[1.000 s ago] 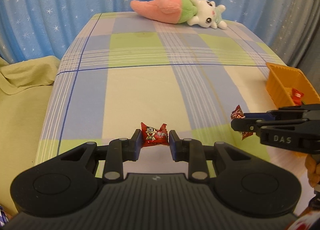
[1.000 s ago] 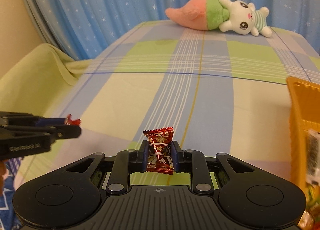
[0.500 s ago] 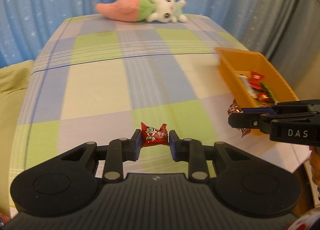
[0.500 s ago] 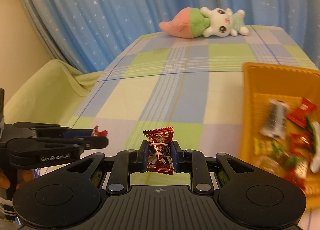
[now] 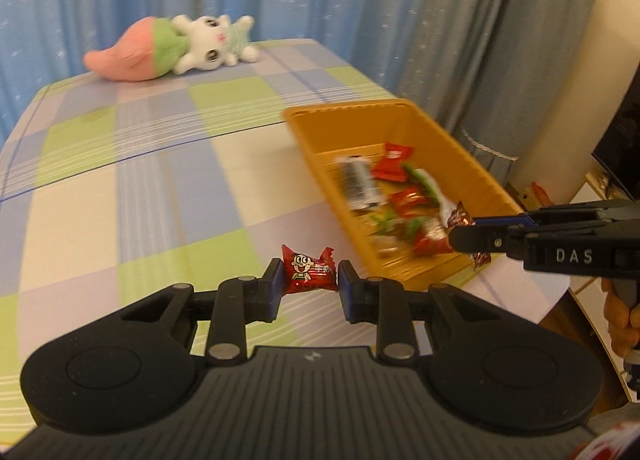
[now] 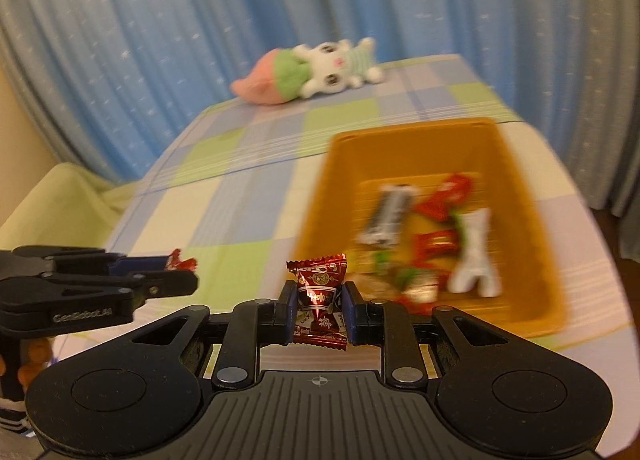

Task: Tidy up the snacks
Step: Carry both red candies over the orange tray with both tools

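The left gripper (image 5: 308,285) is clamped on a red candy (image 5: 307,269), the right gripper (image 6: 319,312) on a dark-red packet (image 6: 321,300) standing upright. The orange bin (image 6: 404,140) lies ahead and right of both – nearer the right gripper, likely first to drop. Inside it: mixed wrapped snacks, blurred

A home, most likely a bedroom or a child's room. Blue curtains (image 5: 360,0) dotted with small white stars hang wall to wall behind a surface spread with a checked cloth (image 5: 140,164) in pale green, lilac and cream. A plush toy (image 5: 172,48), a white bunny in a pink and green carrot-like body, lies at the far edge. An orange plastic bin (image 5: 472,156) of wrapped sweets sits on the cloth, and a yellow-green cushioned seat (image 6: 52,196) stands beside it
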### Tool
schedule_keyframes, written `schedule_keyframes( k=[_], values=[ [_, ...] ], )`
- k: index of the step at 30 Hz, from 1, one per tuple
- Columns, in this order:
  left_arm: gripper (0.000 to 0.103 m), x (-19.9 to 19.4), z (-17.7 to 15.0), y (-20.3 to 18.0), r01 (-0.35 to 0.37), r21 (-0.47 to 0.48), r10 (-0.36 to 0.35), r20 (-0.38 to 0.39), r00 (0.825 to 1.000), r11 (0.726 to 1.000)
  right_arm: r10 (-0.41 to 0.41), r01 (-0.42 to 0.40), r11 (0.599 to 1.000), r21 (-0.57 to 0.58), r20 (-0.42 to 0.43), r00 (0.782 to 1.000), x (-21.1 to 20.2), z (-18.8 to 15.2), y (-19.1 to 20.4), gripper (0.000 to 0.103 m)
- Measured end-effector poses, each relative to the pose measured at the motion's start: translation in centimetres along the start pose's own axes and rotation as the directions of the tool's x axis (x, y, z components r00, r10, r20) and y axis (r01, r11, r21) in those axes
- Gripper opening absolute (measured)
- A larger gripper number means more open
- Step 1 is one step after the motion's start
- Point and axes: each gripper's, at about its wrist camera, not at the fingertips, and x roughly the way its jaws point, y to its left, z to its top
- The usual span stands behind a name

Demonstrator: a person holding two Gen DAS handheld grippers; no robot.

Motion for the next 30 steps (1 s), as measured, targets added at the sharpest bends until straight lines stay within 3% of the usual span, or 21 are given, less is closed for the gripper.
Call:
schedule_keyframes(
  k=[13, 30],
  values=[
    [0.026, 2.9, 1.5, -5.2, 0.002, 0.012, -0.002, 0.001, 1.0, 1.0, -0.069, 0.068, 0.997, 0.027, 0.042, 0.997, -2.6, 1.4, -7.8, 0.024],
    [0.026, 5.4, 2.5, -7.1, -0.037, -0.006, 0.037, -0.02, 0.999, 0.999, -0.034, 0.034, 0.999, -0.022, -0.019, 0.999, 0.3, 1.6, -10.2, 0.024]
  ],
)
